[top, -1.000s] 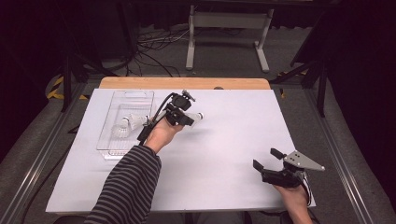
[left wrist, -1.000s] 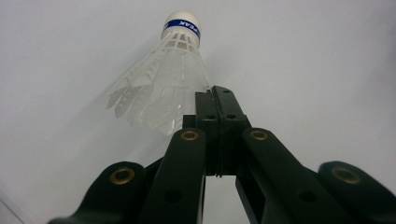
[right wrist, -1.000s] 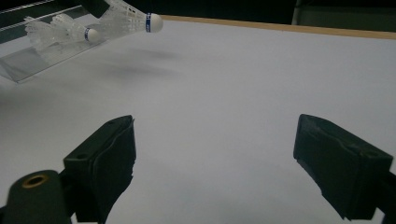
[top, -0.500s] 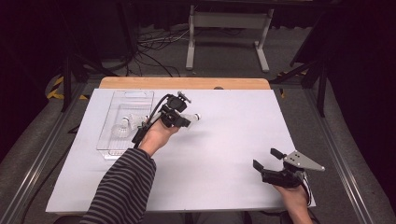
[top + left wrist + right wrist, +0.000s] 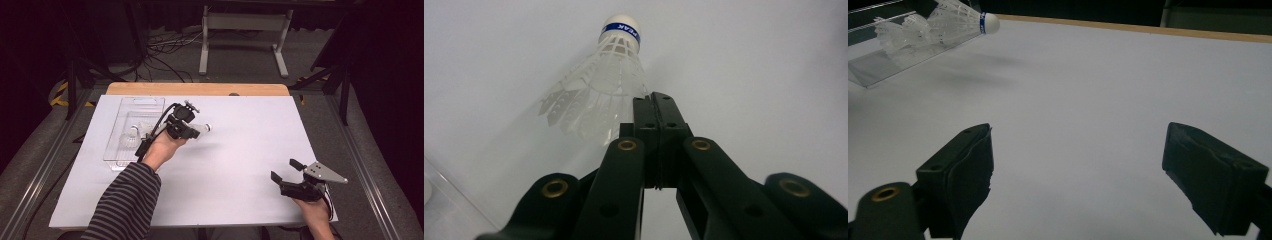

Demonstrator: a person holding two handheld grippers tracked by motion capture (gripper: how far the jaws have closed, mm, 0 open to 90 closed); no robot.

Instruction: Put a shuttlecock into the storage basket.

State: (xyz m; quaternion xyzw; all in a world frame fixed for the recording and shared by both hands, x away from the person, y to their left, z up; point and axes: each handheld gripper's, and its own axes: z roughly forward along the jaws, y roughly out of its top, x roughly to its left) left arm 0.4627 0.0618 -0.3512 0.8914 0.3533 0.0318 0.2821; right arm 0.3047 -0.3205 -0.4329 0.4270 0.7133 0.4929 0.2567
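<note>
Over table, L gripper (image 5: 655,107): we see jaws clenched on shuttlecock (image 5: 596,85) skirt edge.
R gripper (image 5: 1078,150): released, nothing between.
Tray (image 5: 116,145): high view.

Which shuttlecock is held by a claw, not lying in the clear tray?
The shuttlecock pinched by the left claw, outside the tray; another one lies inside.

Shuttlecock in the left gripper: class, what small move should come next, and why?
Probably carry it a little further over the white table and lower it. The left gripper is shut on the shuttlecock by its skirt edge, clear of the clear tray, while the right gripper waits open nearby.
</note>
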